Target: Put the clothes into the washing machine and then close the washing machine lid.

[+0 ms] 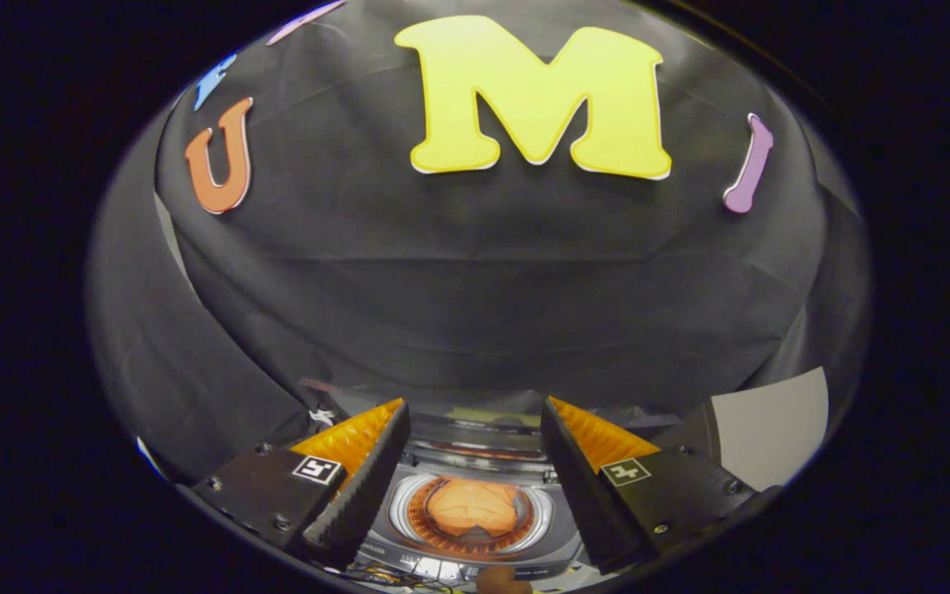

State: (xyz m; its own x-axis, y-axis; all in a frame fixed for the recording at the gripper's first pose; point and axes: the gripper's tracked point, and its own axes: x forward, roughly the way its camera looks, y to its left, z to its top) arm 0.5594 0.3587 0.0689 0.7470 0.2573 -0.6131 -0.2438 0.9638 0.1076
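A crumpled orange cloth (472,508) lies at the bottom of the round drum of a small grey top-loading washing machine (555,528), ringed by the drum's orange-lit perforated wall and a pale circular rim. The washing machine's opening is uncovered, and its lid (475,436) stands raised at the back of the machine, a glossy dark panel catching an orange reflection. The gripper (475,412) hangs above the washing machine with its two fingers spread wide apart and holding nothing; the drum and the cloth show in the gap between them, below and just ahead of the tips. Each finger carries a small square black-and-white marker on its outer block. A strip of buttons and markings runs along the near edge of the washing machine. Behind the washing machine rises the black cloth wall (475,297) of the booth, and a plain grey panel (768,429) stands beside the machine, beyond the right finger.
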